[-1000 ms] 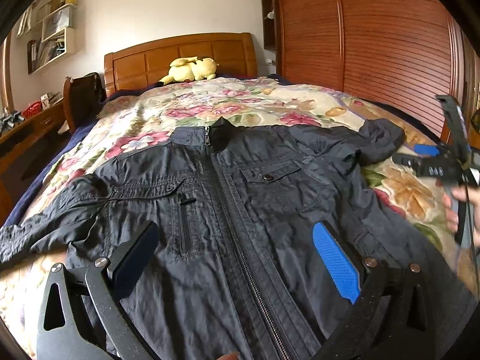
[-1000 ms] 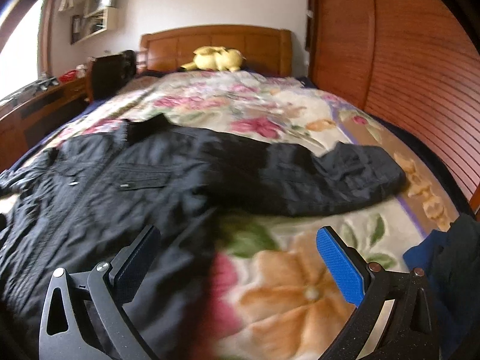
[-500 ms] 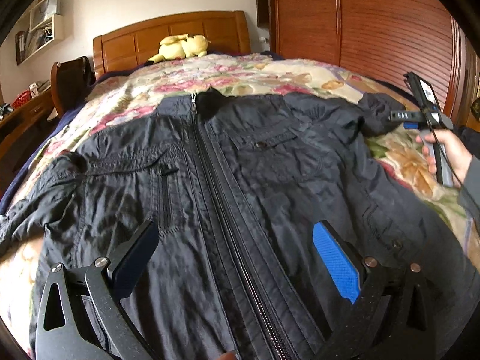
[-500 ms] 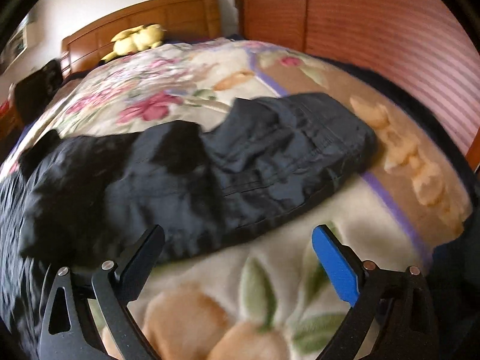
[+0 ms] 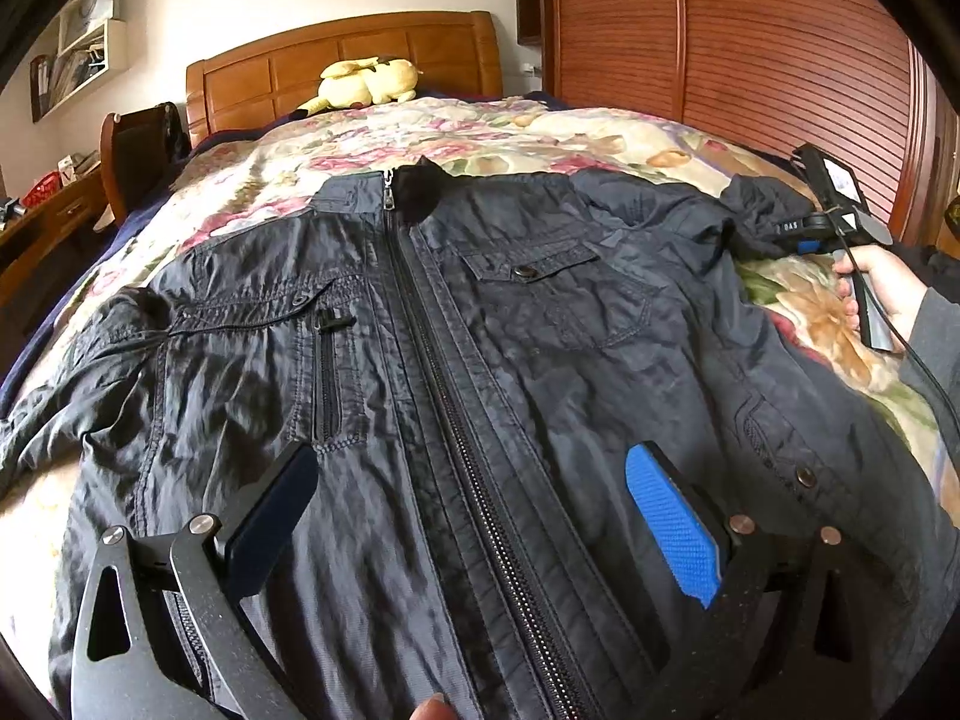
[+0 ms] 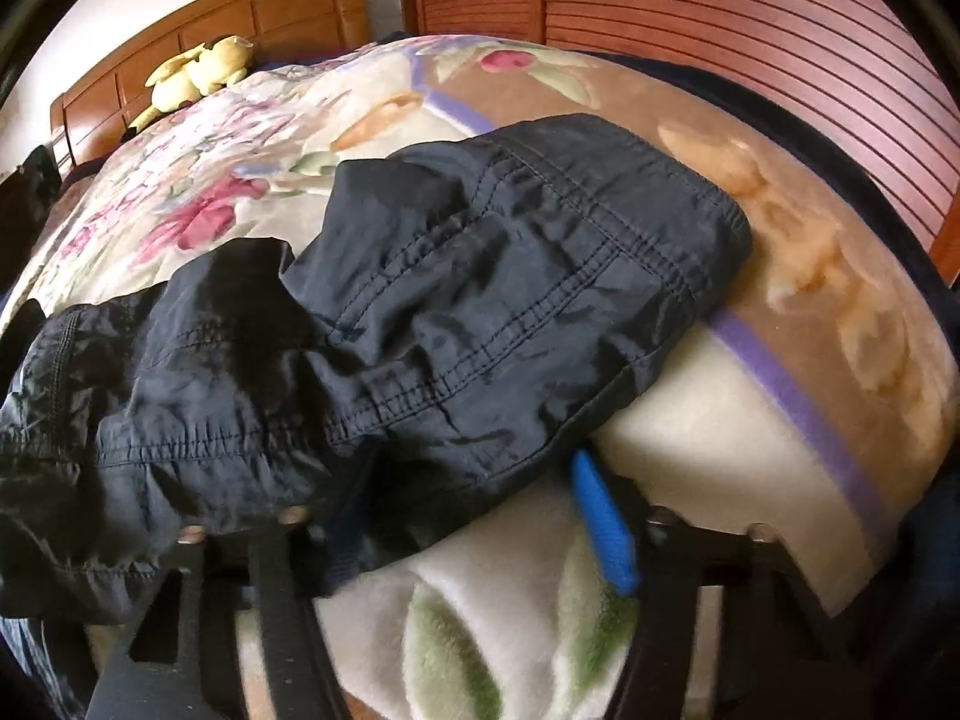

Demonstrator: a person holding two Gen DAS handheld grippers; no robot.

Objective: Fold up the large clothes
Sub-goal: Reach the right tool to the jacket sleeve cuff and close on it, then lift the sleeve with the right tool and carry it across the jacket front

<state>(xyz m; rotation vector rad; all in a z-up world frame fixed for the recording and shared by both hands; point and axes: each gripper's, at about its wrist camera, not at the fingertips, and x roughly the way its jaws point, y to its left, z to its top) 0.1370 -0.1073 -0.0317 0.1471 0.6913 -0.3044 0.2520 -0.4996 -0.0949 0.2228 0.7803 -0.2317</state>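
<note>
A: So where did the jacket [image 5: 480, 324] lie?

B: Face up on the bed [image 5: 492, 132], zipped, collar toward the headboard [image 5: 342, 54]. It covered the near half of the floral blanket [image 6: 750, 432]. One sleeve [image 6: 480, 312] ran out toward the wardrobe [image 5: 750, 48] side; the other trailed off the opposite way toward the bed edge.

A: State of the left tool [image 5: 474, 516]?

B: Released. Its jaws stood wide apart above the lower front of the jacket, the zip running up between them. Neither pad touched the cloth as far as the left wrist view showed. A fingertip [image 5: 432, 708] showed at the bottom edge of that view.

A: And the right tool [image 6: 474, 516]?

B: Its jaws were closing. In the right wrist view, the cuff end of the sleeve lay between them; the dark finger was half hidden under the cloth, and the blue pad [image 6: 600, 528] stood just beside the cuff's edge. Whether the pads pressed the cloth yet could not be told with certainty; a gap still showed on the blue side.

A: Was that tool visible elsewhere?

B: Yes. The left wrist view showed it at the far right, gripped by a hand [image 5: 882, 294], its tip at the sleeve end.

A: Other items?

B: A yellow plush [image 5: 366, 81] rested against the headboard.
</note>
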